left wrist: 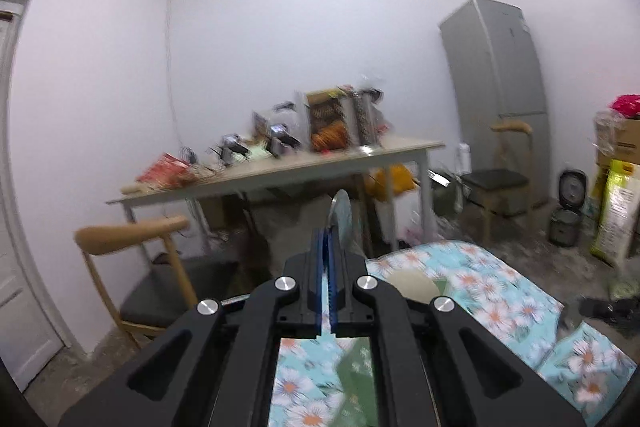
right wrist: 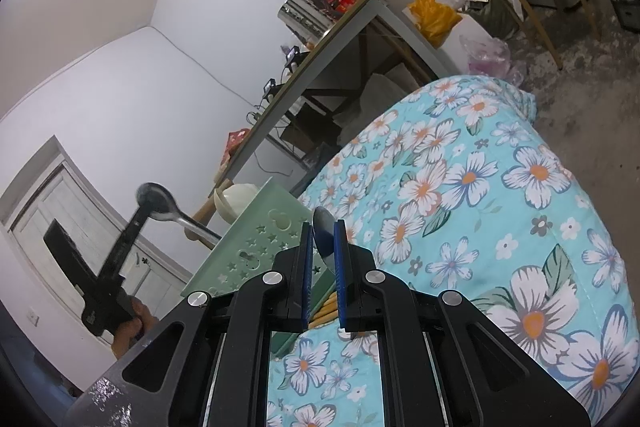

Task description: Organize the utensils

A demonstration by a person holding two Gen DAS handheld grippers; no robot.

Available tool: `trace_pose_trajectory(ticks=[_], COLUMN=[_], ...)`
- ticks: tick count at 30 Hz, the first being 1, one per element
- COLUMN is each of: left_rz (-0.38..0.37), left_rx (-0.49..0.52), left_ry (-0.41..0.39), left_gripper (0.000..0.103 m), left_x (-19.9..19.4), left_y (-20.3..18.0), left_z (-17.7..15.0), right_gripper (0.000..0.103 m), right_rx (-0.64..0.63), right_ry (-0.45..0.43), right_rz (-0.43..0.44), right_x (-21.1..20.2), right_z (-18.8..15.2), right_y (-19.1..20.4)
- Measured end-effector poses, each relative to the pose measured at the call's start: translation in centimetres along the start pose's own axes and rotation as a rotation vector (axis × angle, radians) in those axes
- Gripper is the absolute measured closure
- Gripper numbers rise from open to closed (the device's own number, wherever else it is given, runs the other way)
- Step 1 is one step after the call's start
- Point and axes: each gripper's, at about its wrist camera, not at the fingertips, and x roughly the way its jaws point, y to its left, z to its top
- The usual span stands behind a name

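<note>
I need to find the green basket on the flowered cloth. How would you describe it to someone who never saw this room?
Look first at the big turquoise cloth with white flowers. At its left edge, just ahead of the right gripper, sits the pale green plastic basket. Star-shaped holes are cut into its side, and a cream bowl stands right behind it.

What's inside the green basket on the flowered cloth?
Inside the green basket, pale wooden sticks, likely chopsticks, show near the bottom. The right tool and basket wall cover the rest.

Glossy metal spoon (right wrist: 154, 201), matt green plastic basket (right wrist: 256, 247), floral cloth cover (right wrist: 480, 187).
</note>
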Motion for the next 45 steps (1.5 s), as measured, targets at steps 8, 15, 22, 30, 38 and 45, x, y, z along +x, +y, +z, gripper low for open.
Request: trace_pose_trajectory(ticks=[8,15,22,30,38,45], left_rz=[-0.098,-0.271,-0.402,-0.365,-0.410,-0.521], left_rx=[0.014,-0.072,-0.275,-0.087,-0.042,0.045], left_ry=[0.095,0.149,0.317,0.458,0.401,0.448], left_gripper=[0.100,0.060,0.036,0.025,0.029,0.045], left_x=[1.8,0.2,-1.8,-0.7,2.0,4.6], left_y=[0.1,1.1,3.5,-0.8,-0.9,0.6], left_z=[-1.2,-1.8,-6.1,-13.2,-13.6,-12.9], right_gripper=[0.094,0.094,0.094,0.094,0.093,0.093], right_rx=[0.008,-0.003,0.037,0.033,0.038,0.040], right_ry=[0.000,0.004,0.002,0.003,0.009,0.009], right_rz=[0.003,0.004,0.017,0.025,0.023,0.029], right_x=[-0.1,-0.1,-0.1,-0.4,-0.2,-0.4], right_z=[0.1,0.0,0.0,0.0,0.0,0.0], right_y=[-0.2,0.1,-0.4,-0.2,-0.3,-0.5])
